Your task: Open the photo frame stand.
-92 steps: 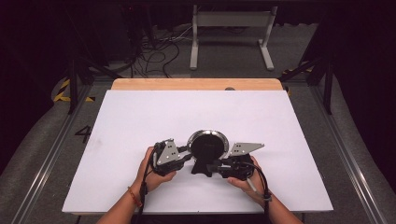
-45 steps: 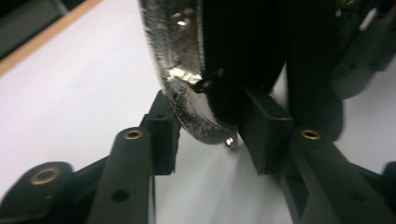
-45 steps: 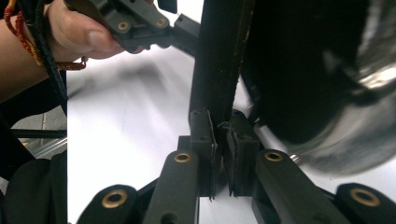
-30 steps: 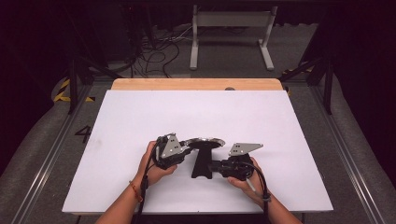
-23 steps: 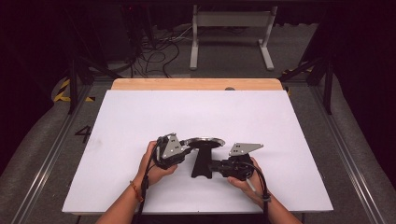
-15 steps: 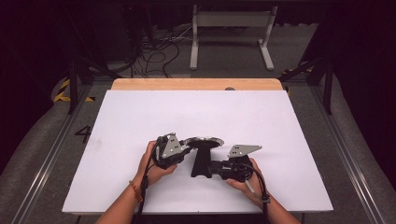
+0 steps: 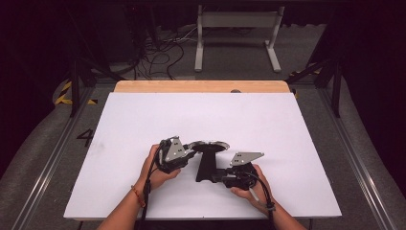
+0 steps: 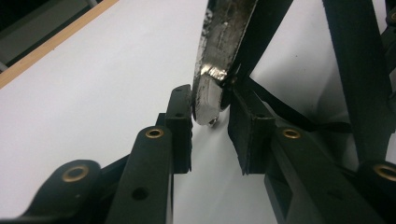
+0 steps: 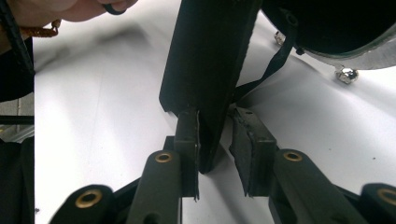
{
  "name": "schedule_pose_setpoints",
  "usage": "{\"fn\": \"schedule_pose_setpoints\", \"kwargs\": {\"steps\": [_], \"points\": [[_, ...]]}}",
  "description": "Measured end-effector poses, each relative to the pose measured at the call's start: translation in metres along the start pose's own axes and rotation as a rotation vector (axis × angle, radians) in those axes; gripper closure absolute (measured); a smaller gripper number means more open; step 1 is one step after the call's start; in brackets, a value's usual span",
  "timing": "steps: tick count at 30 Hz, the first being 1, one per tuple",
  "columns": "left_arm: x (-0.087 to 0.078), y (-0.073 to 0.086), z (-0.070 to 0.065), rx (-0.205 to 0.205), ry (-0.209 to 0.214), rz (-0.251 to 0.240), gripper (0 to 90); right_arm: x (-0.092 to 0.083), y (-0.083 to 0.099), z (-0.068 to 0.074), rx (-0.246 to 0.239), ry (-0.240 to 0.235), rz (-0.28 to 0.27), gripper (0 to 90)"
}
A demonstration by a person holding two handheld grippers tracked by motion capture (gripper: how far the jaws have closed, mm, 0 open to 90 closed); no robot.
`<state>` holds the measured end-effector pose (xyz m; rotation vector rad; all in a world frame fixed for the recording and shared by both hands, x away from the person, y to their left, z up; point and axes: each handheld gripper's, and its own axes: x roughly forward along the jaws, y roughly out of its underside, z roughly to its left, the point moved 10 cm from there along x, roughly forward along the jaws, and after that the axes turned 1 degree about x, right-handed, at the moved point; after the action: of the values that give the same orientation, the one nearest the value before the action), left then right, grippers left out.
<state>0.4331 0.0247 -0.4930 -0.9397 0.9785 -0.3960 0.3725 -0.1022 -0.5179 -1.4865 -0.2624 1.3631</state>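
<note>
Left tool (image 7: 190, 151), low and left of centre in the high view, has its jaws set narrow on the rim (image 8: 219, 42) of a black pan (image 7: 209, 144). In the left gripper view both pads appear to bear on the metal edge, though the far pad's contact is partly shadowed.

Right tool (image 7: 218, 178), lower centre of that frame, straddles the pan's handle (image 9: 205, 56). Its jaws have just been closing with the handle between them. One pad touches; the other stands just clear, so no firm grip is made there.

Pan location: centre of the white table (image 7: 143, 115), tipped up so that its bowl shows as a thin ellipse, with the handle running down towards the bottom of the frame.

Recommendations, as judgement:
- Close the right tool fully on the handle before any lift or turn.
- Keep the rim seated deep in the pads; a thin polished edge is likely to slip.
- Move both hands together, to avoid twisting the pan out of the rim grip.
</note>
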Motion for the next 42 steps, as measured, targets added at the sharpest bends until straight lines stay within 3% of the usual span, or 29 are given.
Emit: {"fn": "schedule_pose_setpoints", "kwargs": {"steps": [8, 11, 15, 31, 42], "points": [[-0.008, -0.009, -0.001, -0.02, 0.013, -0.063, 61.0, 0.0, 0.0, 0.003, -0.026, 0.003, -0.002, 78.6], [-0.003, -0.01, -0.001, -0.025, -0.002, -0.056, 58.3, 0.001, 0.0, 0.003, -0.019, -0.002, -0.003, 78.8], [0.001, -0.011, -0.004, -0.005, -0.002, -0.048, 65.9, 0.0, 0.0, 0.003, -0.017, -0.003, -0.002, 79.1], [-0.001, -0.007, -0.003, 0.011, -0.002, -0.02, 68.5, -0.001, 0.001, 0.002, -0.012, -0.022, 0.001, 81.4], [-0.001, -0.008, -0.004, 0.046, -0.017, -0.002, 70.4, -0.005, 0.002, -0.002, -0.005, -0.019, 0.004, 81.2]]}}
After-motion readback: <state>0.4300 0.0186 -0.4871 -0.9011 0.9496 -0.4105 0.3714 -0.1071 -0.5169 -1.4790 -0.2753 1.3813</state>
